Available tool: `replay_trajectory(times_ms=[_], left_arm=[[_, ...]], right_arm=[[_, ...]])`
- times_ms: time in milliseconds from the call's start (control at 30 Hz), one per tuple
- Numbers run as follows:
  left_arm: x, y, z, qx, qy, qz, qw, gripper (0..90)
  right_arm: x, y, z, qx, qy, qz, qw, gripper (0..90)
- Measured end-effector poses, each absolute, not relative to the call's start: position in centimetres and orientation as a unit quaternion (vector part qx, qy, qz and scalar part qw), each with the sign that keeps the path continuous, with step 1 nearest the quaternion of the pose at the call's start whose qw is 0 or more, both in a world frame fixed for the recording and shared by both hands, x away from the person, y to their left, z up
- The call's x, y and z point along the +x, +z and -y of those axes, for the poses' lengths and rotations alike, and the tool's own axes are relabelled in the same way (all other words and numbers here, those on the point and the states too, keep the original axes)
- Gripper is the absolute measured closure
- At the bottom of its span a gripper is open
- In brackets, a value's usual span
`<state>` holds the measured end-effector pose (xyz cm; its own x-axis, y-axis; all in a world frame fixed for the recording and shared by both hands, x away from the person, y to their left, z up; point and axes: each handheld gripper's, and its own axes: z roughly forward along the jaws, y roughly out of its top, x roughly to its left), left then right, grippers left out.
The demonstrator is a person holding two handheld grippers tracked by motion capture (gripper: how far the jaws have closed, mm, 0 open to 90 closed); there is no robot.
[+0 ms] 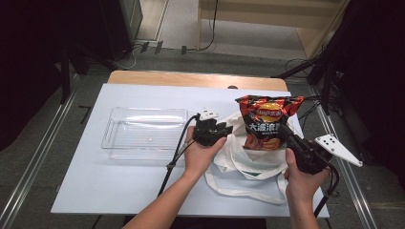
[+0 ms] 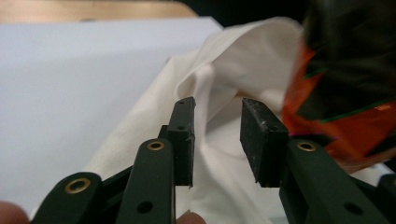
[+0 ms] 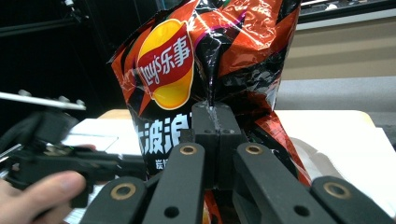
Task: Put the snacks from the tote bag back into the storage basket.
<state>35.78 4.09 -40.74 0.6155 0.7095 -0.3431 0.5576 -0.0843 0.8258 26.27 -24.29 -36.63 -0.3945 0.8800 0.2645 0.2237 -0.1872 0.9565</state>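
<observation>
The chip bag (image 3: 205, 70) reads "Lay's 乐事" and, lower down, "大波浪".

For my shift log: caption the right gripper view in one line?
Right gripper pinches the upright chip bag, jaws shut on its foil.

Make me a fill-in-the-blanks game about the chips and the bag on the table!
1. The right gripper is shut on the ____ bag.
2. The left gripper has its jaws ____, right by the white cloth bag.
3. The clear plastic tray has ____ inside it.
4. The chip bag's lower end sits in the ____ cloth bag.

Missing words: chip; open; nothing; white
</observation>
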Motion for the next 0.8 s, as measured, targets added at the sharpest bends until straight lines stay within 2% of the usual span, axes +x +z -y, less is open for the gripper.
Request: replay_trajectory(times_ms=[233,400,467,567,800], left_arm=[[34.8,-38.3,-5.3,0.701,0.057,-0.374,0.605,54.6],[34.7,-37.0,-5.0,0.695,0.061,-0.347,0.626,43.9],[35.0,-36.7,-4.8,0.692,0.064,-0.35,0.628,37.6],[35.6,-36.3,-4.6,0.684,0.051,-0.353,0.636,33.5],[36.2,-35.4,-3.0,0.685,0.033,-0.338,0.645,33.0]], right_arm=[[26.2,-36.7,24.2,0.477,0.606,-0.577,0.269,90.0],[26.2,-36.7,24.0,0.474,0.607,-0.579,0.268,90.0],[26.1,-36.7,23.9,0.472,0.608,-0.58,0.265,90.0],[26.0,-36.5,23.9,0.47,0.615,-0.578,0.258,90.0],[25.6,-36.1,23.8,0.46,0.619,-0.583,0.256,90.0]])
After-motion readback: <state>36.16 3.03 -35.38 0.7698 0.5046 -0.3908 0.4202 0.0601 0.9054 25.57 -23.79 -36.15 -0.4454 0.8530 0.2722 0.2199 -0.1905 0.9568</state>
